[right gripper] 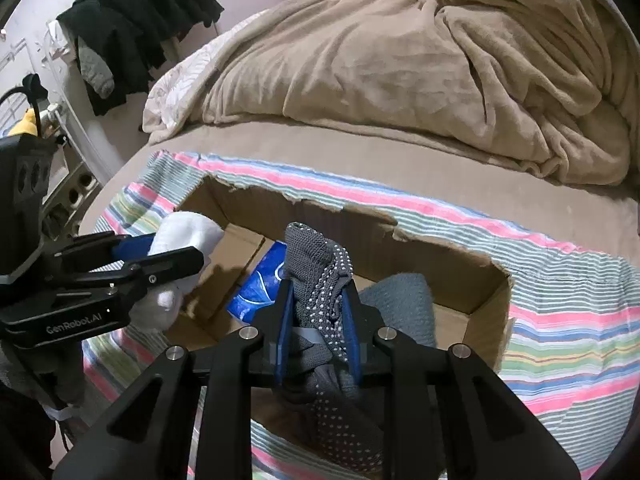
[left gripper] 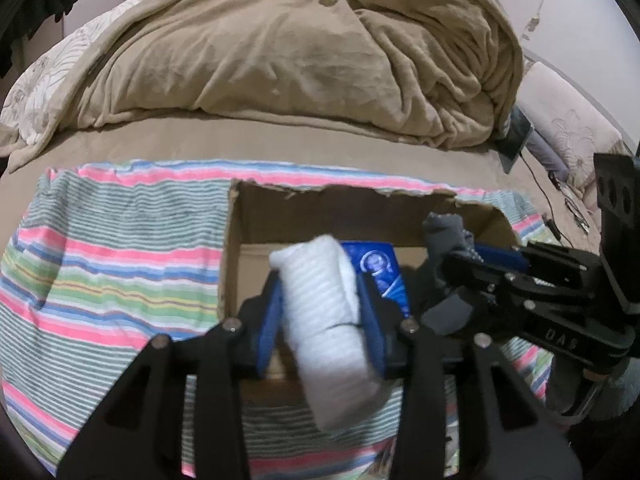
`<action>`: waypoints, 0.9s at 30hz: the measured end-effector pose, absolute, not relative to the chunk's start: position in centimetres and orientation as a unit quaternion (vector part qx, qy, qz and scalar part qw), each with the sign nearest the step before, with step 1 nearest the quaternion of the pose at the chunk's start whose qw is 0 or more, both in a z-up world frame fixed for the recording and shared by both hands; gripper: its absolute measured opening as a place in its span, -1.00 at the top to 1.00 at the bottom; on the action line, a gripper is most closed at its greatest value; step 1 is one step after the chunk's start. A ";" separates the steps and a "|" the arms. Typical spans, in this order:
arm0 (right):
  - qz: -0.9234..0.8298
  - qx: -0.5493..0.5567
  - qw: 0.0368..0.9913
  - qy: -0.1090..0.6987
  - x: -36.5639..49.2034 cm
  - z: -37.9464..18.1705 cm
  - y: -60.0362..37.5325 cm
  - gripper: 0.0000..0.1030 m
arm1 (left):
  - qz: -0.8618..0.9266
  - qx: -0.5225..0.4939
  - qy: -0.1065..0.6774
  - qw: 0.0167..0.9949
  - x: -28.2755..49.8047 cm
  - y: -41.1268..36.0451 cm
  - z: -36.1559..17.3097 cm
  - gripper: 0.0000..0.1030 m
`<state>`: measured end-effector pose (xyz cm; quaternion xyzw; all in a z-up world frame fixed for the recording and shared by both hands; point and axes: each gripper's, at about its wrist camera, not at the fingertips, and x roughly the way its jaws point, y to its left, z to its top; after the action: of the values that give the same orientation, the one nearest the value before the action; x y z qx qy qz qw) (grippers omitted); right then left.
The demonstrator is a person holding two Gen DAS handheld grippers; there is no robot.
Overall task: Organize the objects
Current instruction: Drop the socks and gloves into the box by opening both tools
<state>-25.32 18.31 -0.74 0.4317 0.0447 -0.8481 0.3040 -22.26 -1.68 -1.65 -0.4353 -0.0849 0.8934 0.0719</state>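
White rolled sock [left gripper: 332,312] sits between the left hand-held gripper [left gripper: 322,300] pads, over the cardboard box [left gripper: 240,216]. Right hand-held gripper [right gripper: 318,312] is clamped tight on a grey dotted sock [right gripper: 320,280] above that box.

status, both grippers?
Left gripper holding white sock, right gripper shut on grey dotted sock. Both over cardboard box. Nothing blocking.

- Left wrist view: looks steeply down along its fingers, close above the cardboard box [left gripper: 256,216] at frame centre.
- Right wrist view: same downward tilt, equally close.
- Both share the box, striped cloth [left gripper: 100,256] and tan blanket [left gripper: 280,52].
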 end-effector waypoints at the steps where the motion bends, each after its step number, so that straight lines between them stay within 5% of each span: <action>1: -0.848 0.433 0.303 0.046 -25.3 -0.8 18.2 0.51 | 0.893 -0.436 -0.085 0.071 -22.3 -1.7 -1.7 0.19; 10: -0.851 0.435 0.290 0.055 -25.2 -1.0 18.0 0.24 | 0.894 -0.434 -0.092 0.063 -21.7 -1.9 -1.3 -0.23; 19: -0.859 0.422 0.283 0.056 -23.5 0.6 18.4 -0.17 | 0.904 -0.415 -0.089 0.056 -19.2 -1.9 1.4 -0.24; 27: -0.865 0.410 0.284 0.053 -20.8 2.3 19.3 -0.26 | 0.907 -0.409 -0.084 0.060 -16.1 -1.0 2.8 -0.24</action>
<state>-20.85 19.28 2.28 0.4100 0.0533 -0.8652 0.2837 -16.05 -1.00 2.81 -0.4093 -0.0840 0.9065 0.0599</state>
